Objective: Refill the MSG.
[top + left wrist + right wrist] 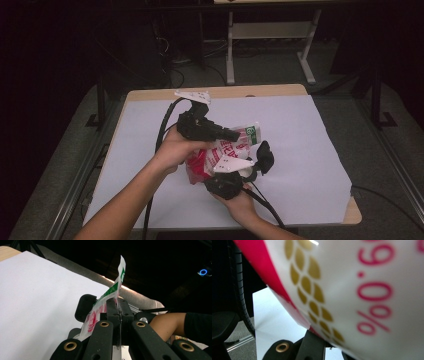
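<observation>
A white, red and green plastic bag [239,142] is held up over the middle of the table between both grippers. My left gripper [234,134] comes in from the left, and in the left gripper view it [118,303] is shut on the bag's [111,291] upper edge, which sticks up past the tips. From the near side my right gripper [262,158] reaches the bag's right side. In the right gripper view the bag [362,290] lies right against the camera and hides the fingertips; the grip looks shut on it.
A white sheet [305,165] covers the wooden table [270,90]. Cables trail from both grippers toward the near edge. Beyond the table, a white desk frame [270,35] stands on the grey floor, with dark surroundings.
</observation>
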`<state>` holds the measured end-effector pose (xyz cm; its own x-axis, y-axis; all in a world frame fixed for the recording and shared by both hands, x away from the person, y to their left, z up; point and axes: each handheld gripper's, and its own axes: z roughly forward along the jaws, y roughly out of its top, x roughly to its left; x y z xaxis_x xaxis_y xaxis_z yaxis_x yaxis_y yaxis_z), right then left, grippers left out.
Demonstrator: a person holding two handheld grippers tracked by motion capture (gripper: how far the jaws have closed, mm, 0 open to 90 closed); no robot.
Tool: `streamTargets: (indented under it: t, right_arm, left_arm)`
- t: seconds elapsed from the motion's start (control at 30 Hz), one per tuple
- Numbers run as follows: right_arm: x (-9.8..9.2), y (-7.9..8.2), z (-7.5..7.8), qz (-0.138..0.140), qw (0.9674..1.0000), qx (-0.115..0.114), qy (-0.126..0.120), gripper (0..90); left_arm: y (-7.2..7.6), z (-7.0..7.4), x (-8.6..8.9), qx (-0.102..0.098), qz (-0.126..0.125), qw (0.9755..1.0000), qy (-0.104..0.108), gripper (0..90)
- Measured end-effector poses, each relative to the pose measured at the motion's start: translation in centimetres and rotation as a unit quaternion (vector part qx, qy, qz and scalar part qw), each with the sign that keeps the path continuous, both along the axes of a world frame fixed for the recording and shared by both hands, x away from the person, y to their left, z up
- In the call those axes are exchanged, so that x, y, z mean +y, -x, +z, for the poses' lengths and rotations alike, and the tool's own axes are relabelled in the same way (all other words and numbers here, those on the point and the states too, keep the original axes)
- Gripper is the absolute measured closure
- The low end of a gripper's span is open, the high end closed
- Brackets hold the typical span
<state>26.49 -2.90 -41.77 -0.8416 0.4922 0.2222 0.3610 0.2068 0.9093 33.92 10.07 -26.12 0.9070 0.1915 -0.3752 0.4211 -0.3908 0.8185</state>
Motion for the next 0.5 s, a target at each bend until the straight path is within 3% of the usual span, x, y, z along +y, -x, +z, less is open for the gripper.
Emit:
streamTargets:
  t: [0.5]
  right_arm:
    - [0.2,-0.1,0.0,-0.012,0.9999,0.003,0.005,90.0]
  left_arm:
    - [0.4,-0.2,2.9,0.002,0.012,0.9996,0.024,90.0]
